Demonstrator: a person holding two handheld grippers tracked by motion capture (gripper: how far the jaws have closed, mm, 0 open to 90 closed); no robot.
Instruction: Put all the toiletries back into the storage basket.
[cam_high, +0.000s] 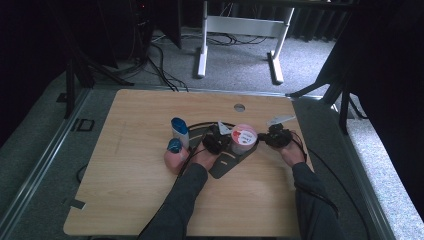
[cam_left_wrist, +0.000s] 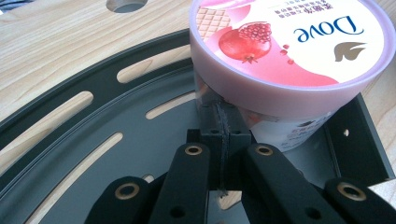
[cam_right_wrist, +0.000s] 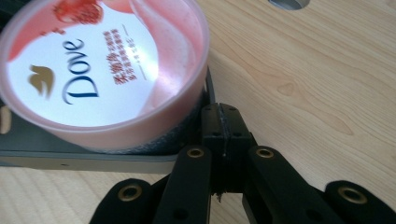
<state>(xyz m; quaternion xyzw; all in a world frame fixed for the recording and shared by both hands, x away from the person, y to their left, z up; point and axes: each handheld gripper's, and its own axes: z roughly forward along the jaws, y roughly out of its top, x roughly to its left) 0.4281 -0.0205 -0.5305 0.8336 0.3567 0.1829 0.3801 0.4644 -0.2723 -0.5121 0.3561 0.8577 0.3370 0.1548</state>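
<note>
Pinched jaws under Dove jar (cam_left_wrist: 285, 51) (pomegranate label)

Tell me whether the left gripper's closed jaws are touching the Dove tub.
Touching. In the left gripper view, the left gripper, jaws shut together, has its tips pressed against the side of the Dove tub just under the lid rim, no gap visible.

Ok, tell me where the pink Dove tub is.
In the high view the pink Dove tub stands right of the table's centre on the dark slotted plate, between the left tongs and right tongs.
</note>
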